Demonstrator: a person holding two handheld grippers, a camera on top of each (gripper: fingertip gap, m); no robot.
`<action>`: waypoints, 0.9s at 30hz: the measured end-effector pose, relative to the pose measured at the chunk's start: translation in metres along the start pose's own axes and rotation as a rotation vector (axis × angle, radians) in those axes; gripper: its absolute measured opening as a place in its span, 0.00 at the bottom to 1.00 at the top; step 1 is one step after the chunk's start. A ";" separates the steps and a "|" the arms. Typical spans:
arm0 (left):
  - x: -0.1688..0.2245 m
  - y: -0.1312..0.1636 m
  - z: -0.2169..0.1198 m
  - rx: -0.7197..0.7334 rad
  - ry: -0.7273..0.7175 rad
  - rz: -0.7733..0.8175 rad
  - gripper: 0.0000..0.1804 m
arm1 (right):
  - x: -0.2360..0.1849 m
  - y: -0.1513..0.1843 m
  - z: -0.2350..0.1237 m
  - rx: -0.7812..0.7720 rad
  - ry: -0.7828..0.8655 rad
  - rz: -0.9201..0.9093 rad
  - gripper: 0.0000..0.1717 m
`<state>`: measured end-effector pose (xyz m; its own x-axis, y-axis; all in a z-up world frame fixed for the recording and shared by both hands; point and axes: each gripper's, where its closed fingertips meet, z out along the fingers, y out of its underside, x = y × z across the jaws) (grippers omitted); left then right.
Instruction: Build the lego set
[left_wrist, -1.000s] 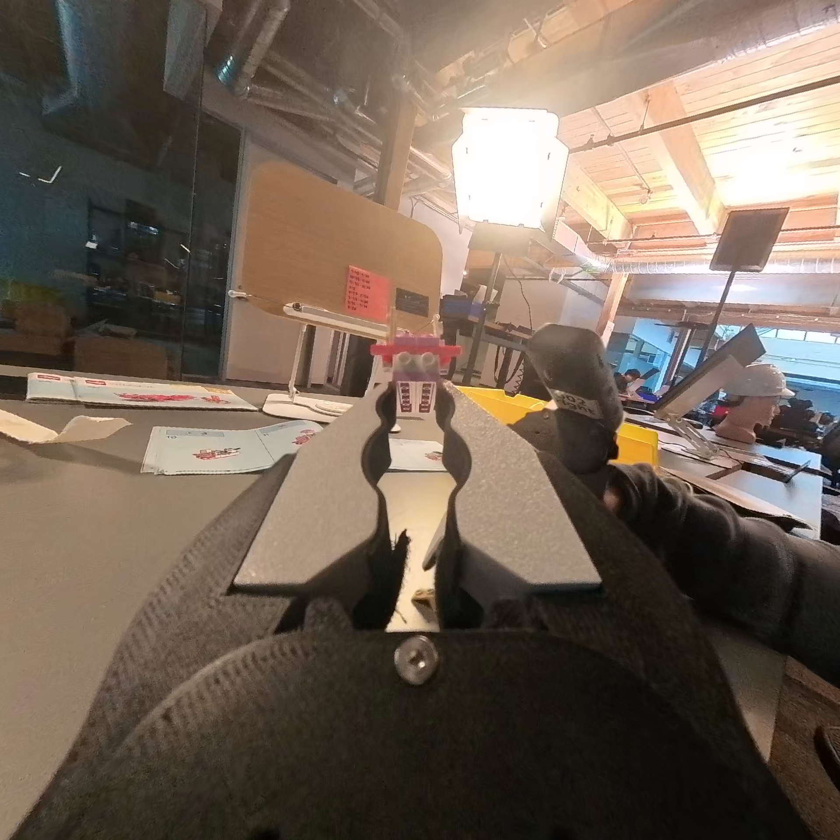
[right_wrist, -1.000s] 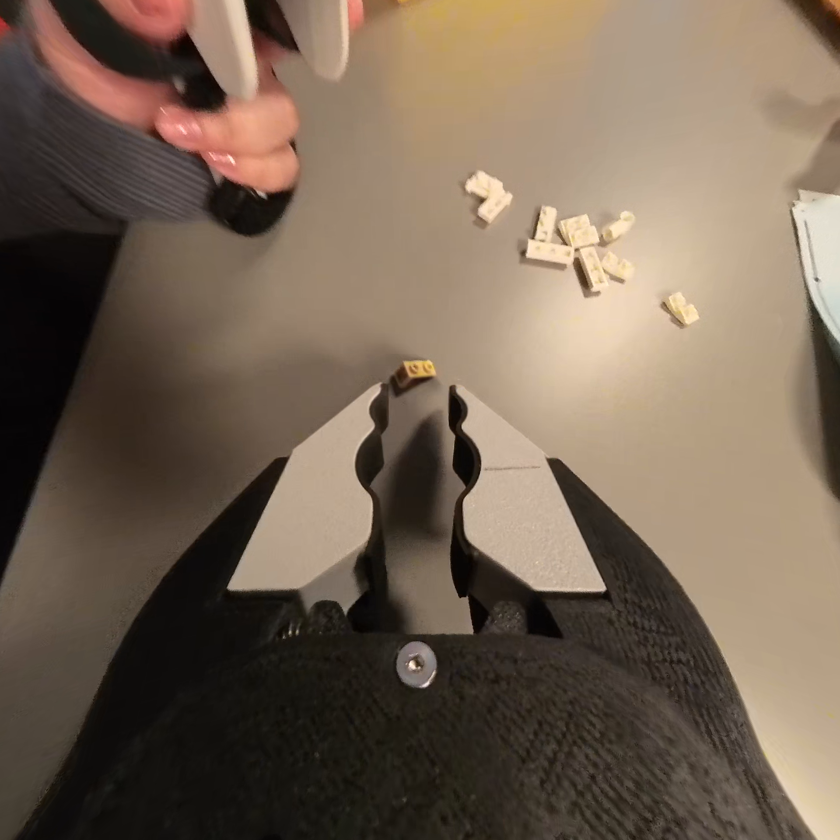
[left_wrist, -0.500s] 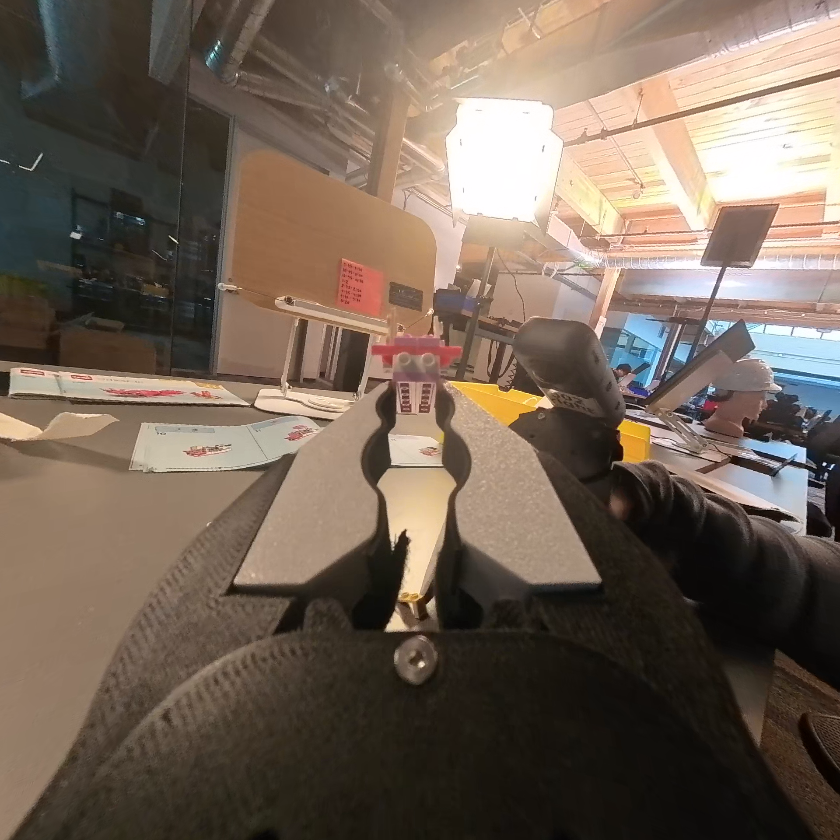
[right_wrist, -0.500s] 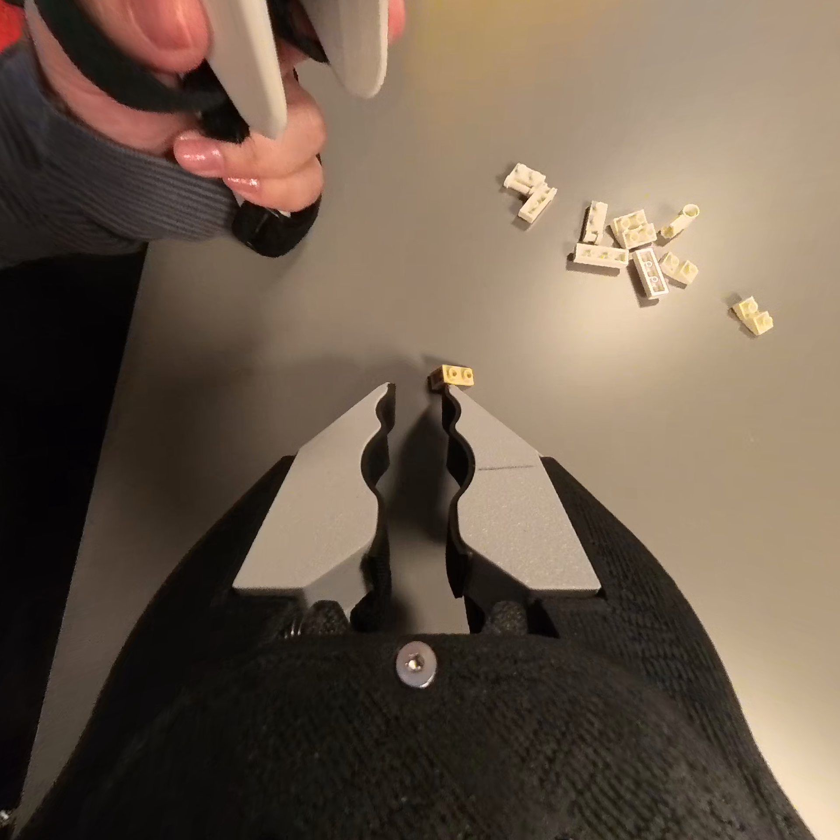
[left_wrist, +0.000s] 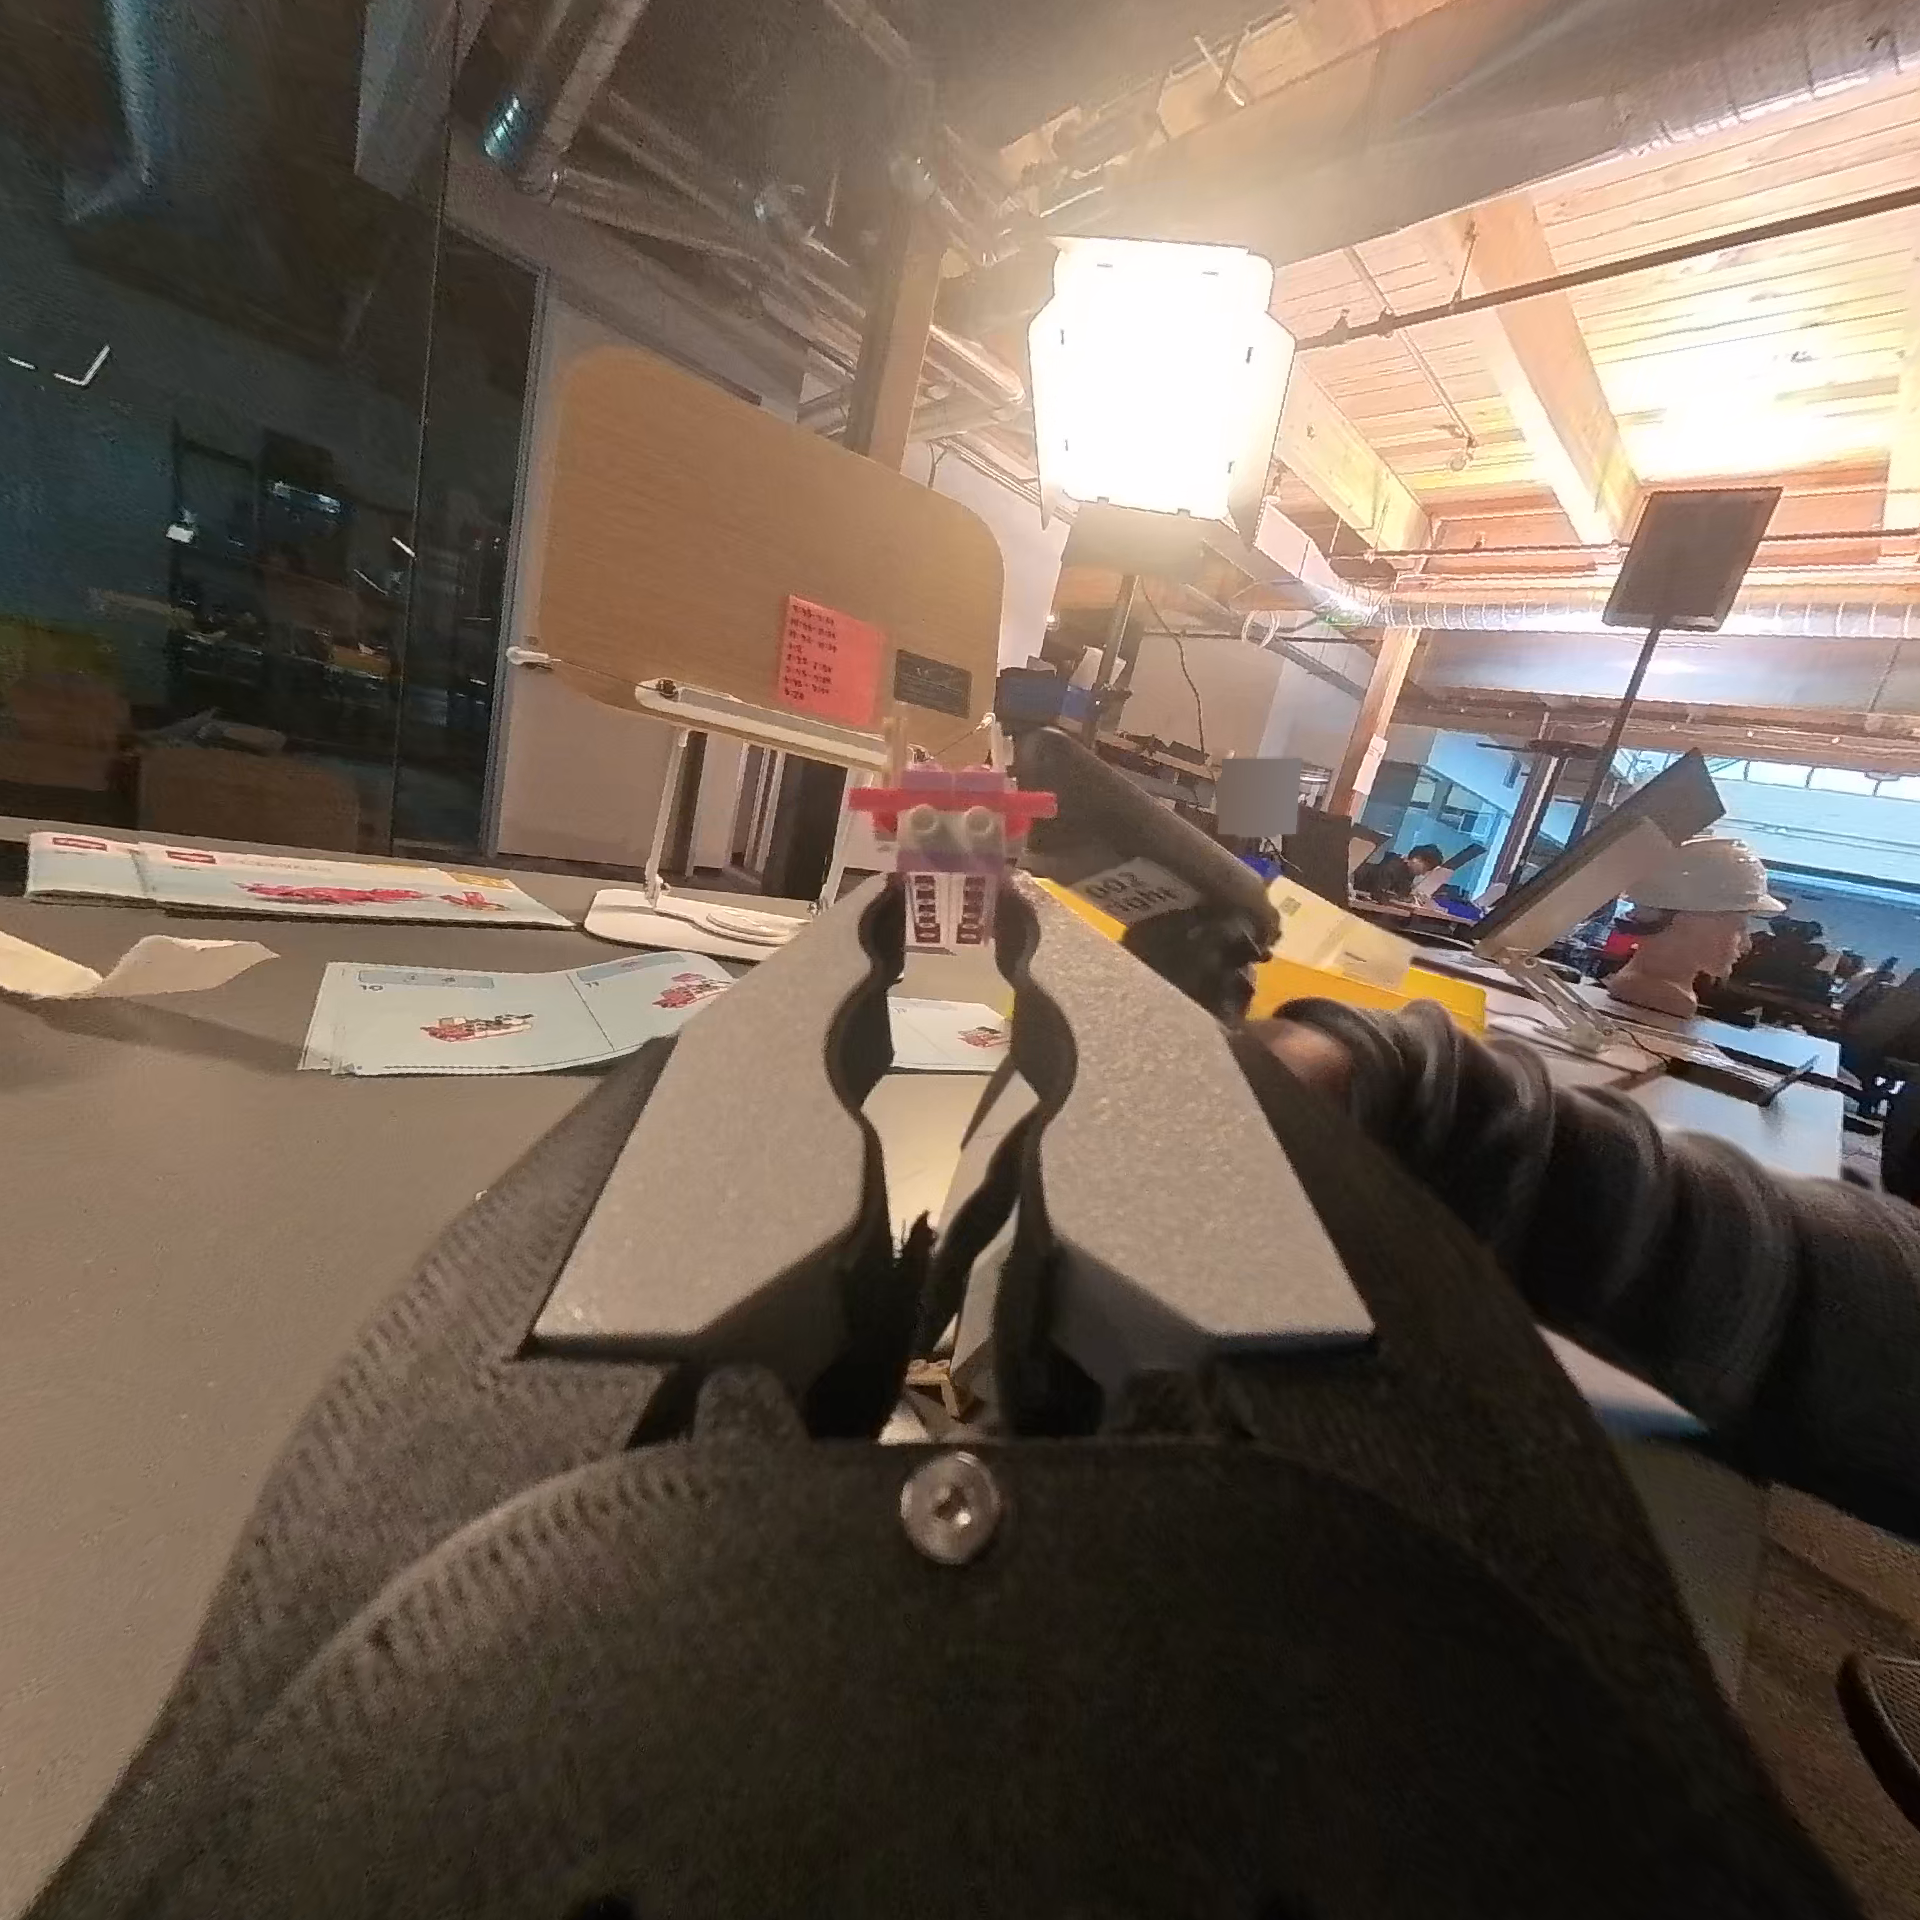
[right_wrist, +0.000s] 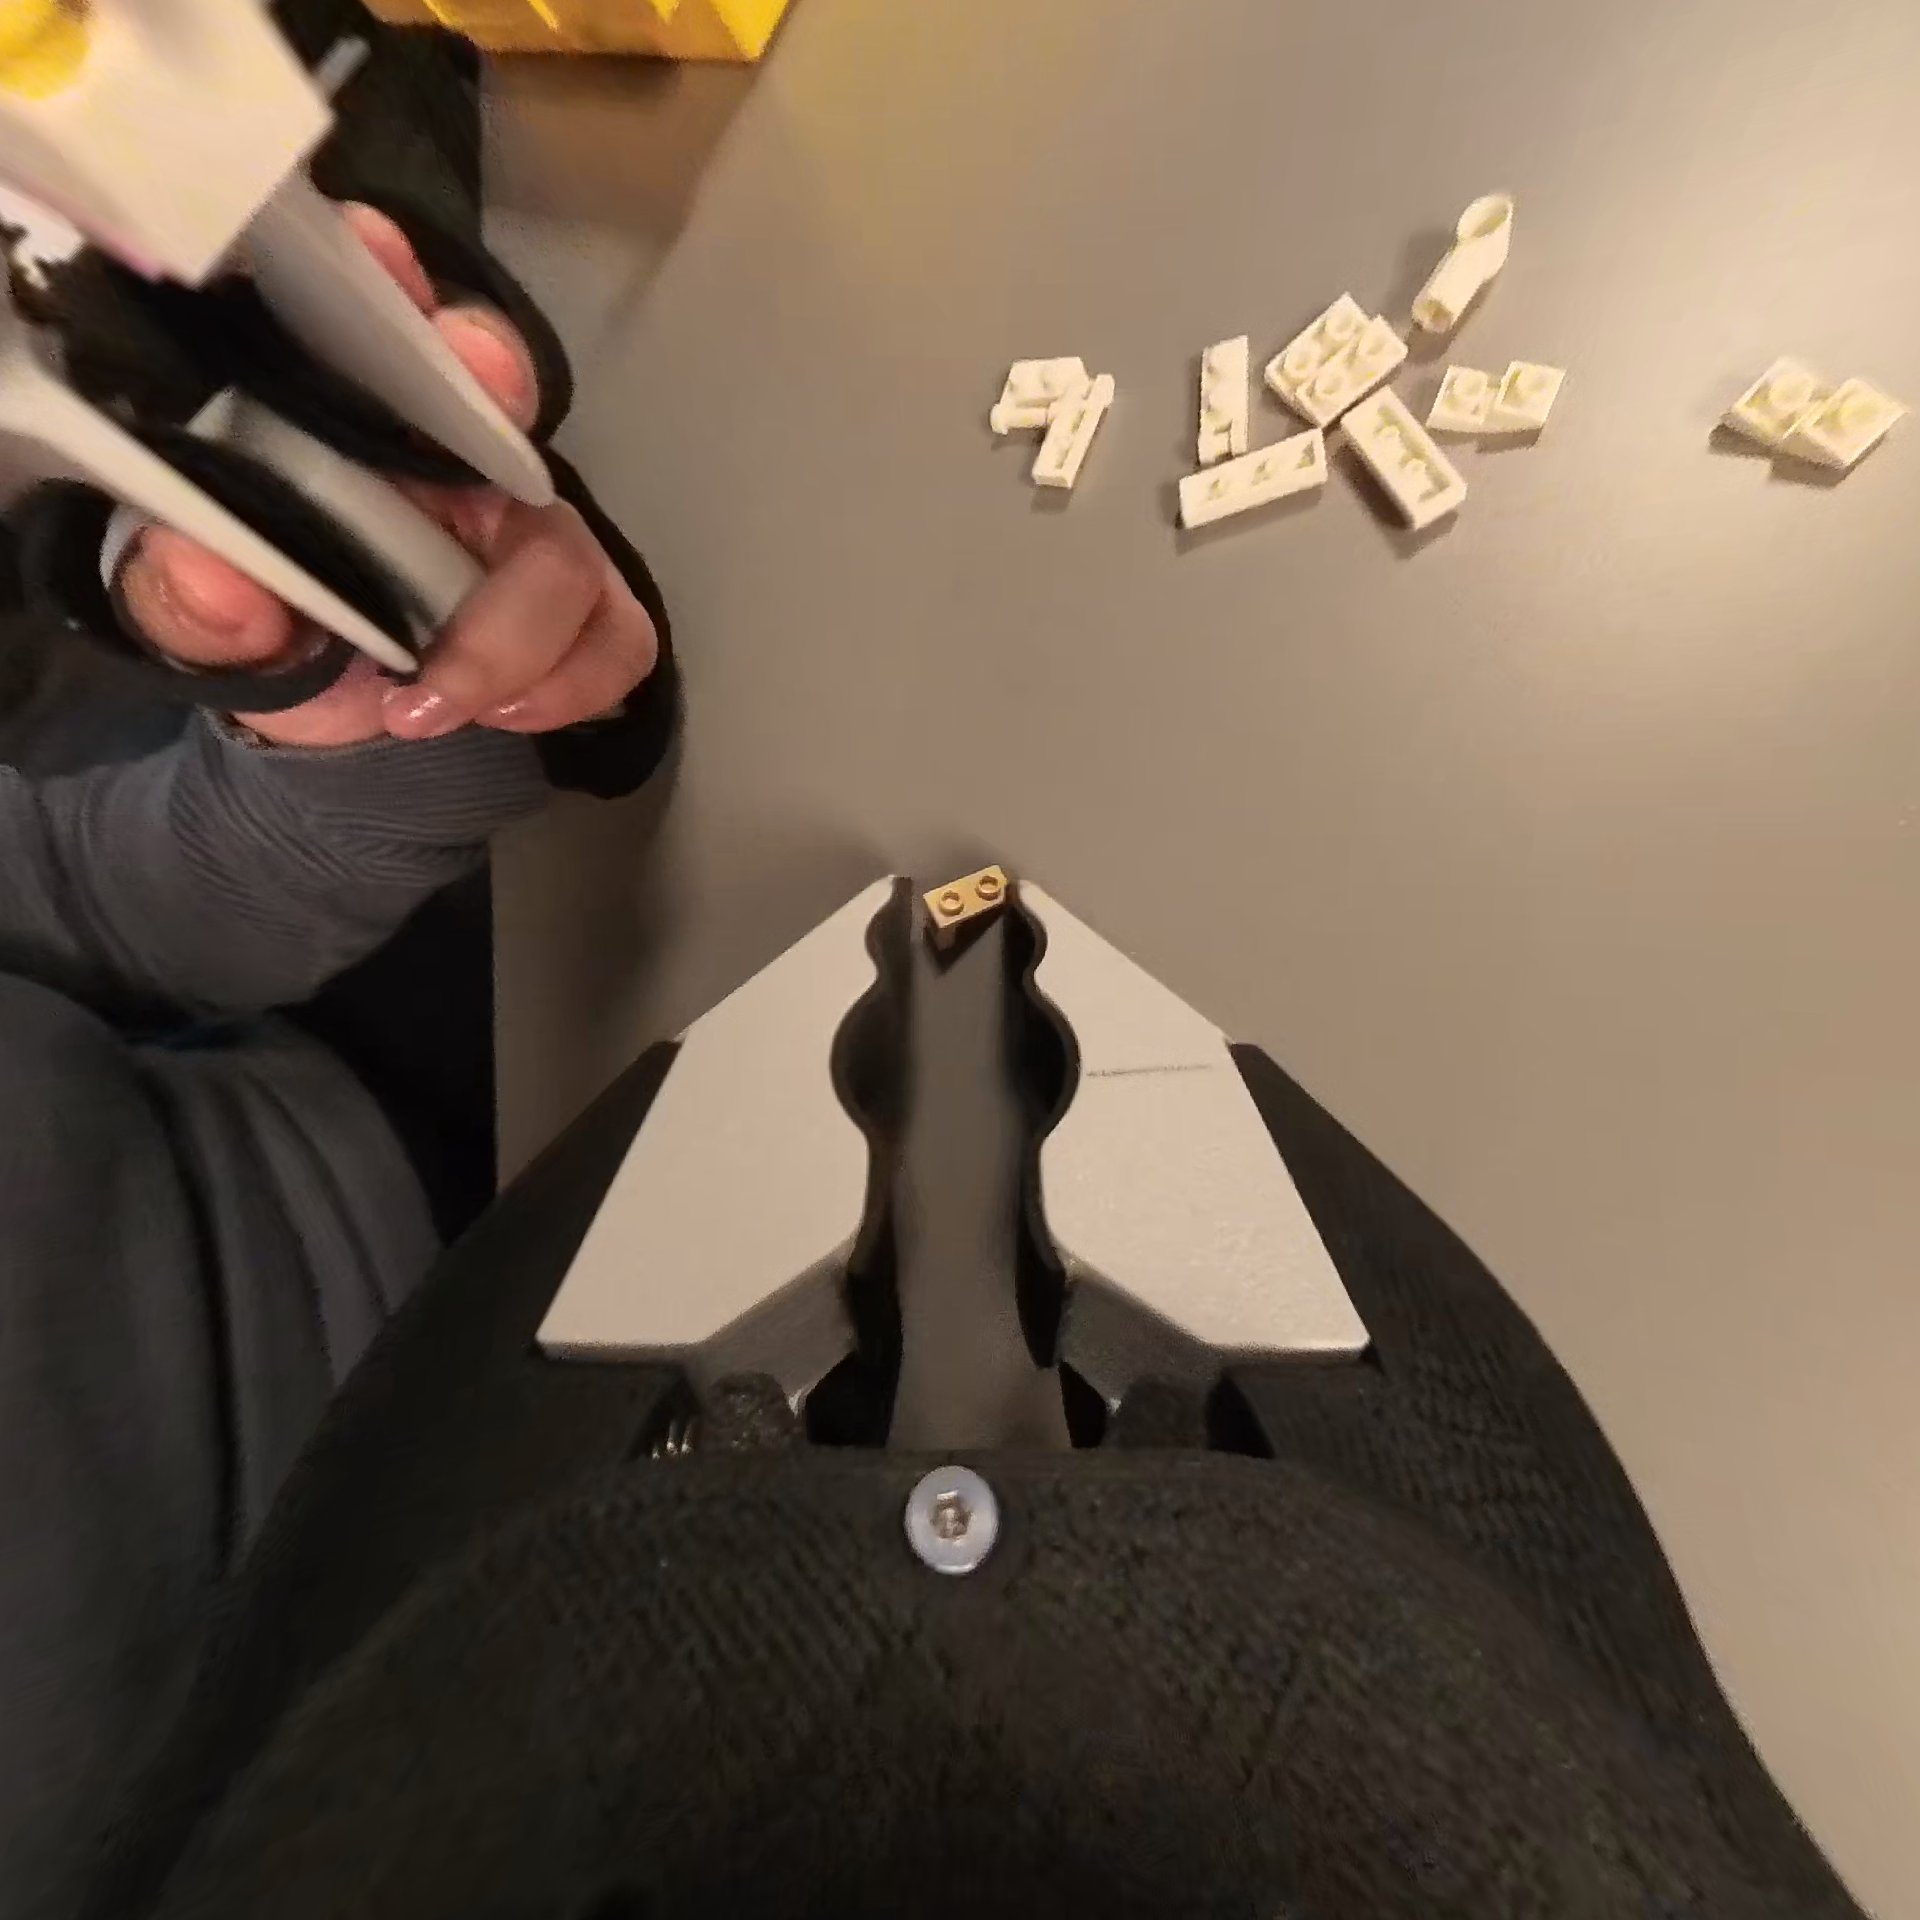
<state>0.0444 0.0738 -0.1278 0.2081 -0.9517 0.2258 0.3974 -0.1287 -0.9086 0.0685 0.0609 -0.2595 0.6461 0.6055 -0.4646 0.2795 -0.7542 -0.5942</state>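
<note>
The left claw was closed on a small brick model, its fingertips pressed against the white patterned lower block on either side; above that block sat a lilac piece, a grey piece with two studs, a red plate and purple bricks on top; the model stood upright in the grip, raised above the grey surface. Beyond it lay open instruction booklets, a white stand and a yellow bin; a bright lamp panel shone above.

The right claw pointed down at the surface, its fingers narrowly apart with a small tan two-stud brick between the tips; the brick's right end touched the right fingertip, while a thin gap showed at the left one, so a firm pinch could not be confirmed. A scatter of white bricks lay well apart, farther up the surface; at upper left a hand gripped the other tool, blurred.
</note>
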 end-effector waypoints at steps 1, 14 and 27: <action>0.000 0.000 0.000 0.000 0.001 0.001 0.08 | 0.001 0.001 0.000 -0.042 0.002 0.008 0.08; -0.001 -0.005 -0.003 0.026 0.001 -0.022 0.08 | 0.004 -0.020 -0.009 0.045 0.053 -0.260 0.03; 0.002 -0.002 -0.002 0.013 0.016 -0.016 0.09 | 0.020 0.015 -0.021 0.057 0.122 -0.485 0.08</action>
<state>0.0422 0.0722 -0.1260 0.1876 -0.9539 0.2344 0.4117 -0.1403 -0.9005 0.1012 0.0564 -0.2639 0.5308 0.8461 -0.0481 0.5309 -0.3762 -0.7594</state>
